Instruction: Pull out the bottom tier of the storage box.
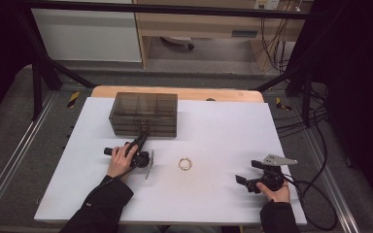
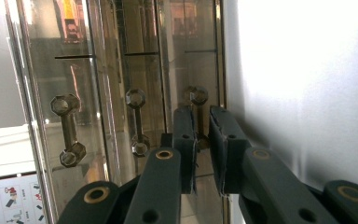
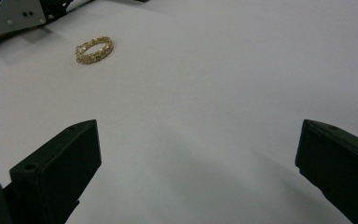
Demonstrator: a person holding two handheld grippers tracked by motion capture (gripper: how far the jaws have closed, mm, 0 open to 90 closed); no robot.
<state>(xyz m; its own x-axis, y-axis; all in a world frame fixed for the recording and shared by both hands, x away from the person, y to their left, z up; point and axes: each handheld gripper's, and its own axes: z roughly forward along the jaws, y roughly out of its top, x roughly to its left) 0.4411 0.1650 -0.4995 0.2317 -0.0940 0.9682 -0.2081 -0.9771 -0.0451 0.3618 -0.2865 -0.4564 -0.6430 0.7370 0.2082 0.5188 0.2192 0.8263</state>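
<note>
High view: our left hand-held gripper point(image 1: 143, 132) reaches to the front of the smoky drawer box point(image 1: 144, 113) at the far left of the table point(image 1: 223, 131); our right hand-held gripper point(image 1: 241, 180) rests near the right front corner, well apart from it. Between them, alone on the white top, lies the ring point(image 1: 185, 164).

Left gripper view gives what the high view cannot — three metal handles on the drawer fronts, each a thin bar with faceted knobs at both ends. The jaws stand nearly together on either side of the handle point(image 2: 198, 114) nearest the table surface; whether the pads press it we cannot tell.

Right gripper view: jaws wide apart, nothing between them, bare white surface ahead. The ring point(image 3: 94, 50) sits far up left, gold, chain-textured, lying flat, with a grey plate point(image 3: 14, 18) beyond it.

Room to move: open table around the ring on all sides; the box stands near the back edge.
</note>
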